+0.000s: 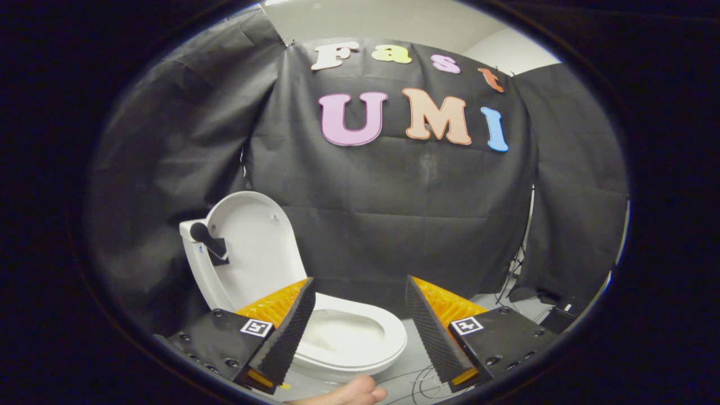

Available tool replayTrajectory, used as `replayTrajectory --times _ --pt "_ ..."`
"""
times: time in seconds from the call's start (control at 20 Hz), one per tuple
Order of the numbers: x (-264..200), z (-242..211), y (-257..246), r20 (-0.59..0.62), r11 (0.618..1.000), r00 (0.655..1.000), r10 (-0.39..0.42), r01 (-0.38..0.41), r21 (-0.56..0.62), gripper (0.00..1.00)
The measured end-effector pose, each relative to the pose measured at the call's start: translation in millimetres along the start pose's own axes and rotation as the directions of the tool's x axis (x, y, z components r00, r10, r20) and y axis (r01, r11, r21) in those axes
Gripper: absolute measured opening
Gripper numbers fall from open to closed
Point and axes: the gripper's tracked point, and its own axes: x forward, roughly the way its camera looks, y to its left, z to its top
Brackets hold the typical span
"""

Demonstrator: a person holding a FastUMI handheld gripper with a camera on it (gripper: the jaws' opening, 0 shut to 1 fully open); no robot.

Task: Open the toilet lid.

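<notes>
Tongs [360, 315] spread wide, nothing between the fingers. Toilet [337, 337] sits just ahead, toward 10 o'clock, its open seat and bowl partly behind the left finger [287, 332]. Toilet lid [253, 242] already up, standing against the tank at 10 o'clock, black handle [207, 239] clipped to its edge. Part of a hand [343, 392] at 6 o'clock, below the bowl. Cables on the floor [416, 360] near the right finger.

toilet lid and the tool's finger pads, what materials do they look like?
Toilet lid: raised, smooth glossy white, probably moulded plastic; ceramic can't be ruled out. Finger pads: matte black with fine ribbing, likely rubber or printed plastic, on orange backing. The tool is open, holding nothing.
</notes>
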Motion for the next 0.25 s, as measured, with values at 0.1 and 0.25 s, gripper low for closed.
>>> replayTrajectory --times 0.1,0.25 --pt "3.7 0.6 -6.8 0.001 1.000 1.000 0.002 -0.002 0.024 0.99" --pt "5.8 4.4 -17.8 0.021 0.999 1.000 0.002 -0.003 0.040 0.99"
